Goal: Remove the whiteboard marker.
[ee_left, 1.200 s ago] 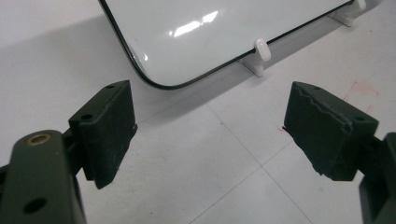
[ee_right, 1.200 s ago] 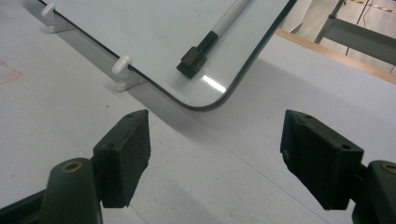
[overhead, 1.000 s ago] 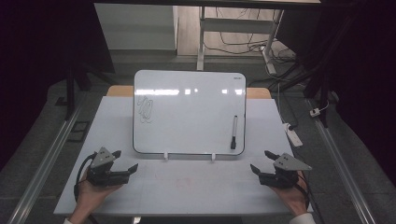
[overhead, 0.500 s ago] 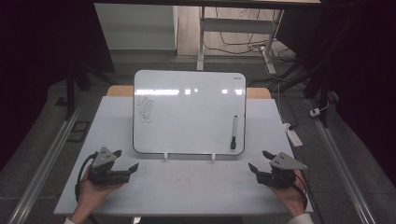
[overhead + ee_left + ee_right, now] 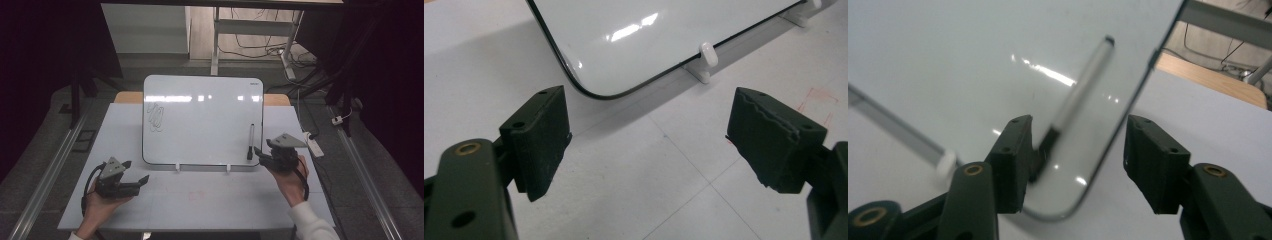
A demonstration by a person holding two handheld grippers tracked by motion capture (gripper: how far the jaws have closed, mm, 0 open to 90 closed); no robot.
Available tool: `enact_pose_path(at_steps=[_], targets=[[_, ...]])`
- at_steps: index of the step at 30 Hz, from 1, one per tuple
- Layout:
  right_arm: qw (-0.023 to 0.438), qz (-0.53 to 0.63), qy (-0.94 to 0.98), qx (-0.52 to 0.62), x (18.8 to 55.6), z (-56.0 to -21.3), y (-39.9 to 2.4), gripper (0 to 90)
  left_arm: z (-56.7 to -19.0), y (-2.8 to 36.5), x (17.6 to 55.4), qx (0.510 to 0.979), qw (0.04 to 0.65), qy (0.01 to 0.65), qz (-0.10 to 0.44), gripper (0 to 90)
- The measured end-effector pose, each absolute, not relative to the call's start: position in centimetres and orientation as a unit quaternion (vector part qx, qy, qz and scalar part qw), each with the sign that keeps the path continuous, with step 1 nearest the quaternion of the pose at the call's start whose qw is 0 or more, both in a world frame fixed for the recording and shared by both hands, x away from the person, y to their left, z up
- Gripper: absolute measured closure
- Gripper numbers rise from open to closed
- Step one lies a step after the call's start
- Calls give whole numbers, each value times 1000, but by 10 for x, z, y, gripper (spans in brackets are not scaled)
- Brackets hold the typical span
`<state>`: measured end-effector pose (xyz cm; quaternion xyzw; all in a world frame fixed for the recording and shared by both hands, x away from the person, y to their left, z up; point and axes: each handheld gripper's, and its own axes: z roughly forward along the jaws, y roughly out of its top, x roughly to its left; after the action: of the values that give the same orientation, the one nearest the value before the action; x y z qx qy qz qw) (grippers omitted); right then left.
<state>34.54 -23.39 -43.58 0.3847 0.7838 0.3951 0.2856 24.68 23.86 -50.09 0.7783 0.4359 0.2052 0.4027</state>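
Note:
A whiteboard [image 5: 200, 120] leans on the white table [image 5: 200, 200], with a grey scribble [image 5: 156, 117] at its left. A grey marker with a black end [image 5: 250, 141] lies against the board's right side. My right gripper [image 5: 263, 146] hovers at the board's lower right corner, beside the marker. Its jaws have just been closing and still stand apart. In the right gripper view, the marker's [image 5: 1078, 90] black end sits by the inner face of one jaw of the gripper [image 5: 1078, 145], away from the other. My left gripper [image 5: 136, 171] rests open at the front left, nothing between its jaws [image 5: 649, 130].
Two white clips [image 5: 177, 167] [image 5: 228, 168] hold the board's [image 5: 649, 35] lower edge. A white power strip [image 5: 314, 144] lies at the table's right edge. Cables and desk legs stand behind the table. Bare white tabletop lies in front of the board.
My right gripper has risen and moved forward and left, from the table's front right to the board's lower right corner by the marker. The left gripper has kept still.

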Motion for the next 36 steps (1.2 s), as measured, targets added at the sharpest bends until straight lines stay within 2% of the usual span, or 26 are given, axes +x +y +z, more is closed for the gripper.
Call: enact_pose_path(at_steps=[6,11,21,25,36], targets=[[292,378,773,417,379,-427,-204,576,-501,240,246,778,404,434,205,179],[322,344,764,441,395,-431,-190,651,-502,240,245,778,406,432,206,180],[340,333,744,469,400,-439,-178,728,-504,240,242,782,405,425,208,182],[328,343,748,464,399,-440,-171,796,-504,241,240,782,405,425,211,184],[332,367,745,447,393,-435,-173,810,-505,241,241,780,405,428,212,189]])
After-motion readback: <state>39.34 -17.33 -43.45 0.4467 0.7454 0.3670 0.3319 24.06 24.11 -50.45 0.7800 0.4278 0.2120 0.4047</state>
